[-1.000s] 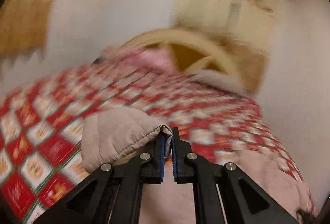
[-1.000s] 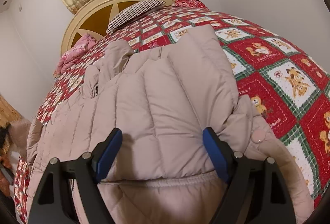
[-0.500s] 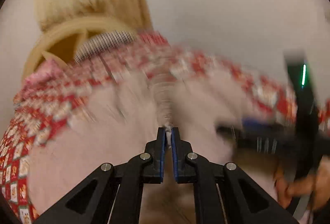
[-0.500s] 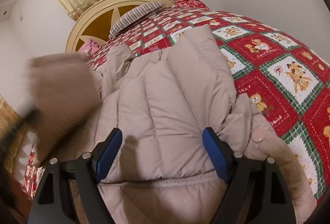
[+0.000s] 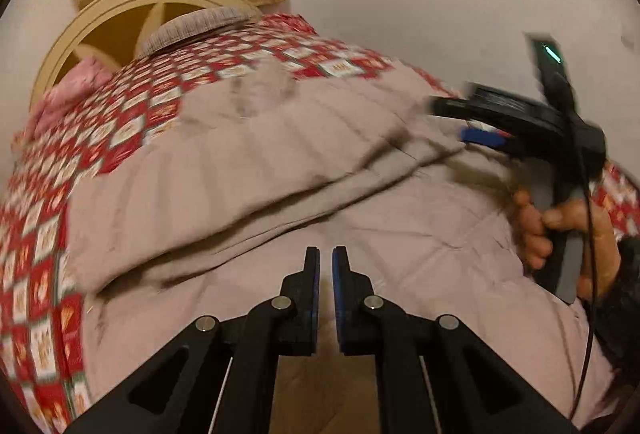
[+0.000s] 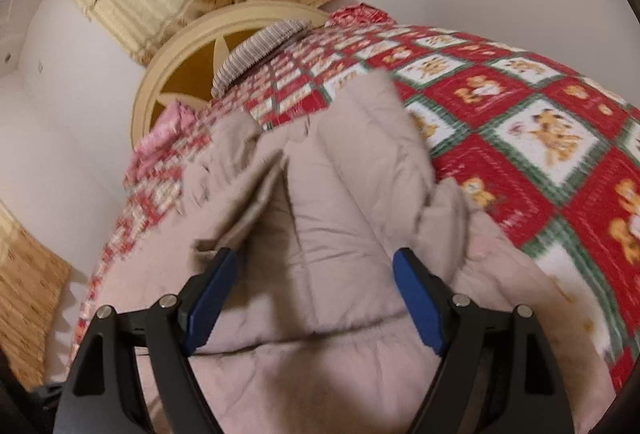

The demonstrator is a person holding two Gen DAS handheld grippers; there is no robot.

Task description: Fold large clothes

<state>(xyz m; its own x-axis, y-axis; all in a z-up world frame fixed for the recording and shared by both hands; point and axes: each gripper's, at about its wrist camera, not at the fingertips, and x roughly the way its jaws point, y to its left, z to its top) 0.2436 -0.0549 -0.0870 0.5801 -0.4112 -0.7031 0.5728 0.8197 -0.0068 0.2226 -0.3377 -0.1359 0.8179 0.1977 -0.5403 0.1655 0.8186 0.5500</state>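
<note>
Bed [image 6: 520, 106] w/ red-white patchwork quilt fills frame. Beige padded jacket [image 6: 340, 194] spread on it, centre-lower frame, sleeve folded across body. Right tongs [image 6: 314, 294] gaping wide over jacket, nothing gripped. Left tongs [image 5: 325, 266] nearly closed, empty, bottom centre.

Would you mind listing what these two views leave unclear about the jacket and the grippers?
- Left gripper, left wrist view: jaws nearly shut; whether fabric is pinched between them cannot be told.
- Beige padded jacket, both views: its near hem is hidden behind the gripper bodies and cut by the lower edge.
- Right gripper, left wrist view: motion blur smears its fingers.
- Quilt, left wrist view: the pattern is blurred.
</note>
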